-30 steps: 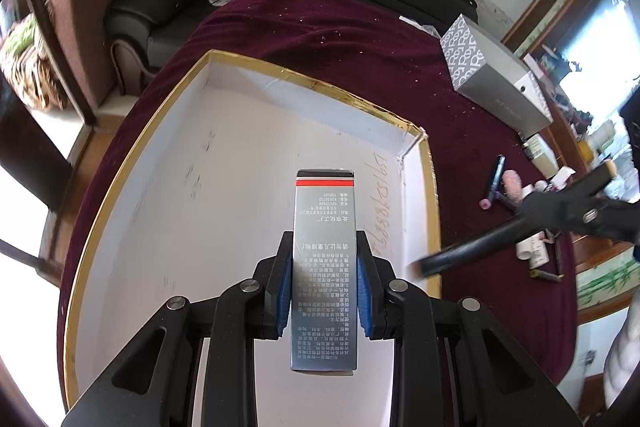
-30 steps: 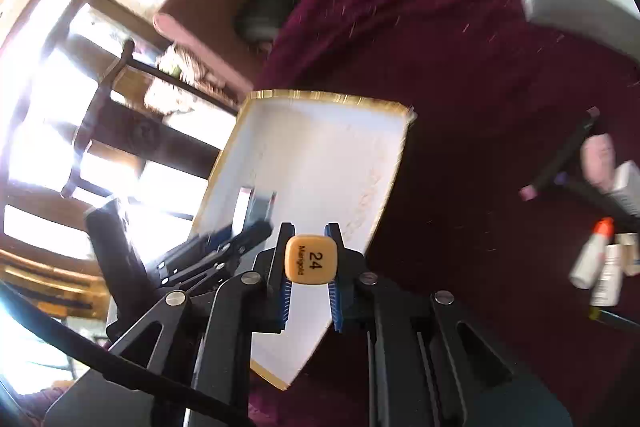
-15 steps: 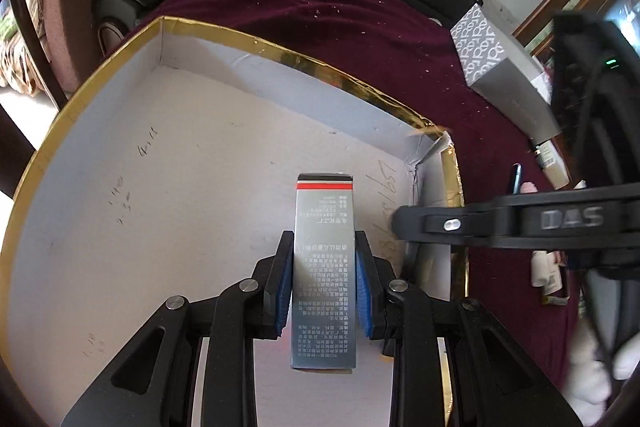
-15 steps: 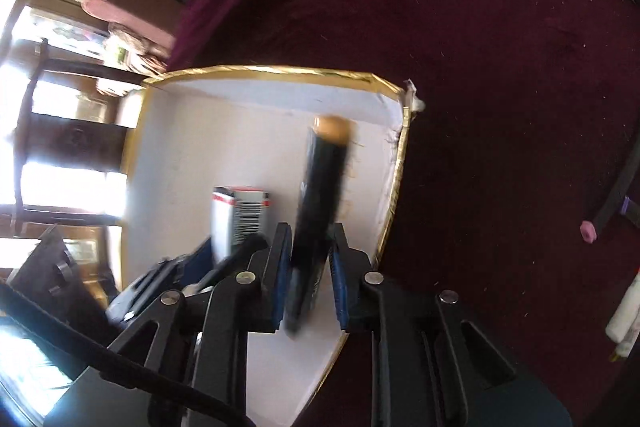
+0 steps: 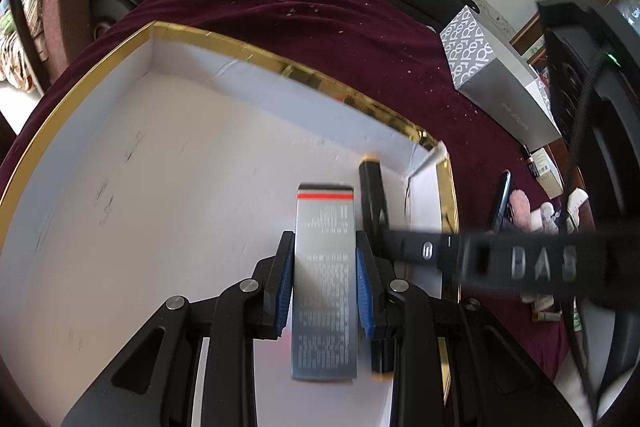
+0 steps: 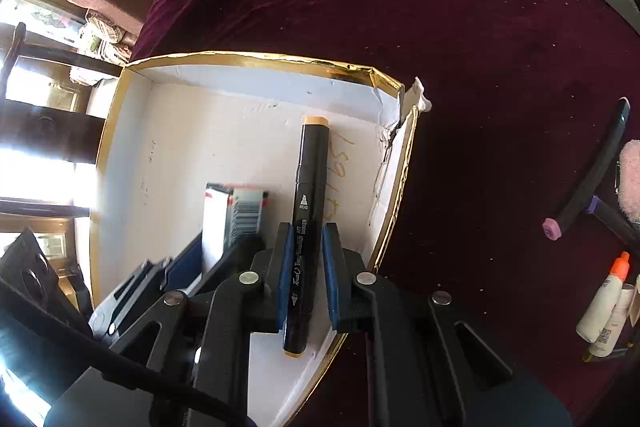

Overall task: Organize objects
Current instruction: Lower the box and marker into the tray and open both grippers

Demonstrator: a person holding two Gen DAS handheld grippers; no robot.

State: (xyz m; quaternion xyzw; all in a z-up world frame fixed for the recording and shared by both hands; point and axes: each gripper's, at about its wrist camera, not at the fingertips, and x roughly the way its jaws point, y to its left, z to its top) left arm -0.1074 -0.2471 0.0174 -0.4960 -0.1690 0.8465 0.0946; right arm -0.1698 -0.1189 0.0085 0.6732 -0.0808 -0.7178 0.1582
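Both grippers closed on loads, side by side.

Left gripper (image 5: 325, 287): blue-padded fingers (image 5: 283, 291) clamped on both long sides of silver carton (image 5: 325, 279), pointing forward over white box floor (image 5: 160, 187). Right gripper (image 6: 306, 269): blue pads (image 6: 285, 273) closing on barrel of black marker (image 6: 308, 223), aligned parallel to left gripper, immediately to its right. Right gripper's arm crossing left wrist view as blurred black bar.
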